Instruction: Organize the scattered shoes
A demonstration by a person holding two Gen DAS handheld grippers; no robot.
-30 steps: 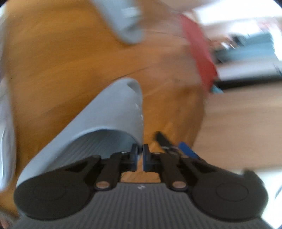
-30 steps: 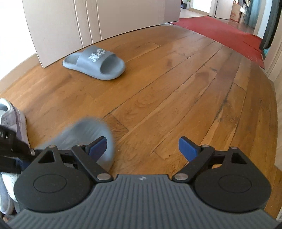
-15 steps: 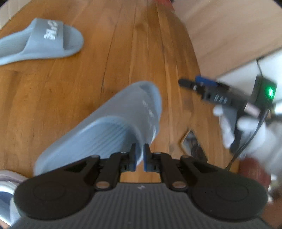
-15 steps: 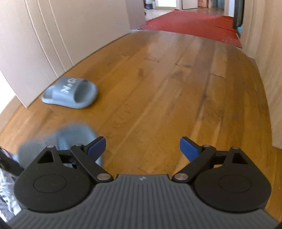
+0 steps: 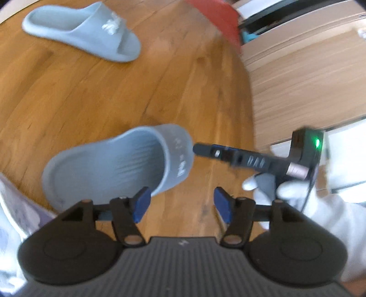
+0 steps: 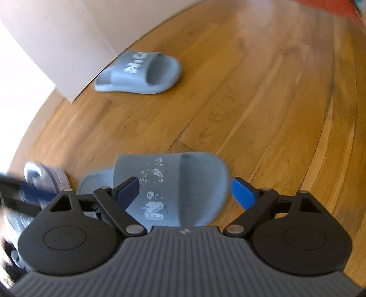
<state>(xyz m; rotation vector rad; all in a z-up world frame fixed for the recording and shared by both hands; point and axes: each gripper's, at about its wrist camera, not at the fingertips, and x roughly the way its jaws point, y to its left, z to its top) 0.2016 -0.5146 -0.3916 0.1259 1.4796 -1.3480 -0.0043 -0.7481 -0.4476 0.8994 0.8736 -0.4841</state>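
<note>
A blue-grey slide (image 5: 119, 164) lies on the wooden floor just ahead of my left gripper (image 5: 181, 203). Its jaws are opening, with only bare floor between them; the slide's edge sits by the left fingertip. In the right wrist view the same slide (image 6: 173, 187) lies under my right gripper (image 6: 185, 192), whose jaws are closing astride its printed strap, the right pad still a little off the toe. The matching slide (image 6: 139, 73) rests farther off by a pale panel and also shows as the far slide (image 5: 84, 29). A white-gloved hand (image 5: 297, 205) holds the right gripper.
A white and lilac sneaker (image 6: 45, 176) lies just left of the near slide. A pale cupboard panel (image 6: 57, 45) borders the floor on the left, a light wood wall (image 5: 308, 68) on the right. A red rug (image 5: 217, 18) lies beyond.
The left gripper, shut on the raised slide before, has let go and its jaws have spread; the slide now lies on the floor. The right gripper has tipped down over that slide.
</note>
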